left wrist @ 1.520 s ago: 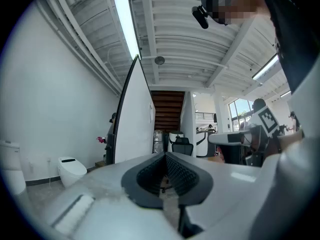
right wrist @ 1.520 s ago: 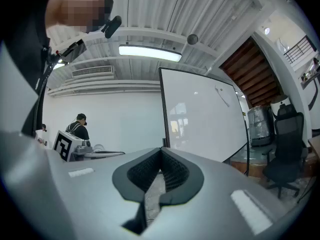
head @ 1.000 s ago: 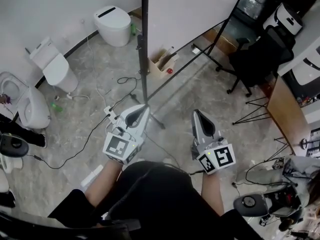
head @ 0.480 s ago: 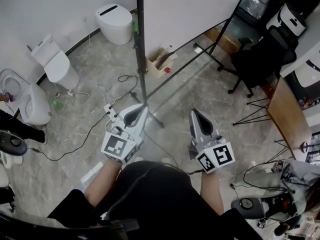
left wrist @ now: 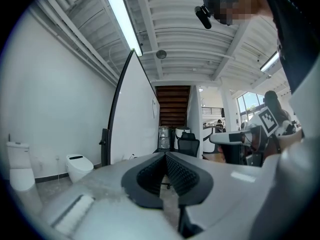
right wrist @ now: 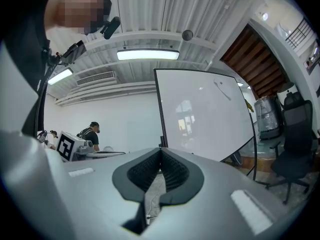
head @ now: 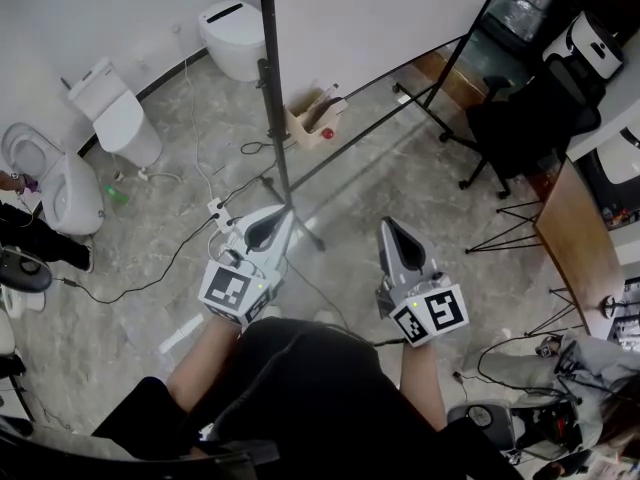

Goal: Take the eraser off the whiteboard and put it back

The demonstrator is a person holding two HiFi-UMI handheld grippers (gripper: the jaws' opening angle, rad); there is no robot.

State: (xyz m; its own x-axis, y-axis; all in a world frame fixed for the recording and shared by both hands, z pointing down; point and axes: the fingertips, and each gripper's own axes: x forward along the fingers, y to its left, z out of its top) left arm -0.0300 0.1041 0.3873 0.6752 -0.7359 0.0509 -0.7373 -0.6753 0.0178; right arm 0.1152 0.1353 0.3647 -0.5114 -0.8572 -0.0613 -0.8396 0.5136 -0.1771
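Since a second ago the whole floor scene has slid in the head view: the whiteboard's black stand pole (head: 270, 98) now sits further left and the white toilet (head: 232, 33) is higher and closer to the top edge, while both grippers hold about the same spot in frame, side by side and apart. The left gripper (head: 287, 212) has its jaws together with nothing between them; its own view shows the ribbed pads meeting at the tip. The right gripper (head: 388, 224) is the same, jaws closed and empty. Both are aimed out level toward the whiteboard (head: 370, 18), which stands ahead on its frame; neither touches it. In the left gripper view I see the board edge-on, in the right gripper view face-on. The eraser I can't pick out for sure. There is a small thin item (right wrist: 220, 90) stuck high on the board face, too small to tell what it is. A cardboard box (head: 312, 120) sits on the floor by the board's foot, just beside the pole. A second toilet (head: 120, 118) stands at left, a black office chair (head: 530, 118) at right, and a cable (head: 190, 238) trails over the floor left of the left gripper.
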